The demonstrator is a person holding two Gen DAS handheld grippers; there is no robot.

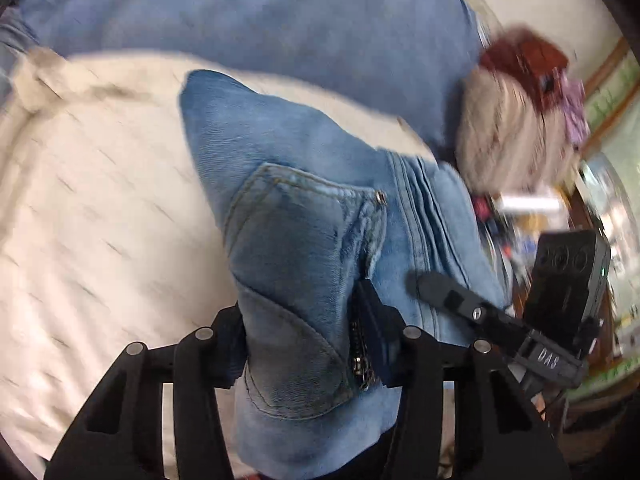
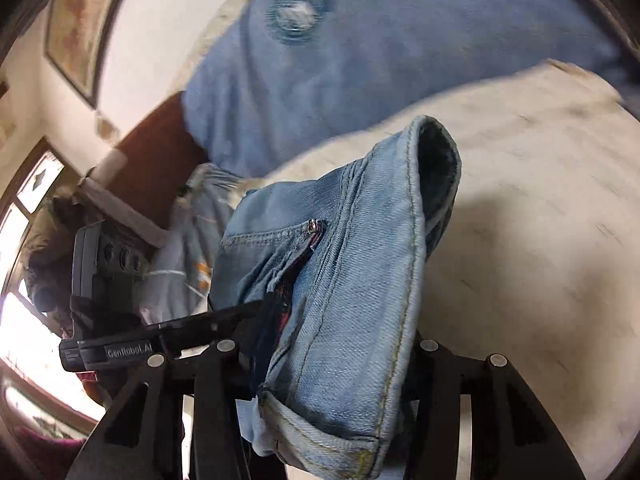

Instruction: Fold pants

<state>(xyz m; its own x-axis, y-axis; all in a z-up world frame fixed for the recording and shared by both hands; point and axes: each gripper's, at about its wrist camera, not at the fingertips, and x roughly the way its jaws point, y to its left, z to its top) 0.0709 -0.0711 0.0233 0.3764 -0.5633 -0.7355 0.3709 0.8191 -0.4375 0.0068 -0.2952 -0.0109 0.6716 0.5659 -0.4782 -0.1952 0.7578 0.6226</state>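
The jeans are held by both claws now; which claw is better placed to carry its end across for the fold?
Probably neither alone. The left claw grips the jeans at the pocket and zipper; the right claw grips a stitched edge. Both are shut on denim above the white bedding.

The pants (image 1: 304, 216) are faded light-blue denim, a woven cloth with a visible twill rib, raised double stitching along the seams and a small shiny metal rivet (image 1: 380, 197) at the pocket corner; a metal zipper (image 1: 362, 364) glints beside the left tongs (image 1: 312, 344). Both the left and the right tongs (image 2: 328, 356) look like matt black plastic, studded with dull silver metal pins. The bed sheet (image 1: 100, 208) beneath is soft, matt, off-white cloth with short dark flecks. A blue cloth (image 2: 400, 52) farther back looks smooth and matt
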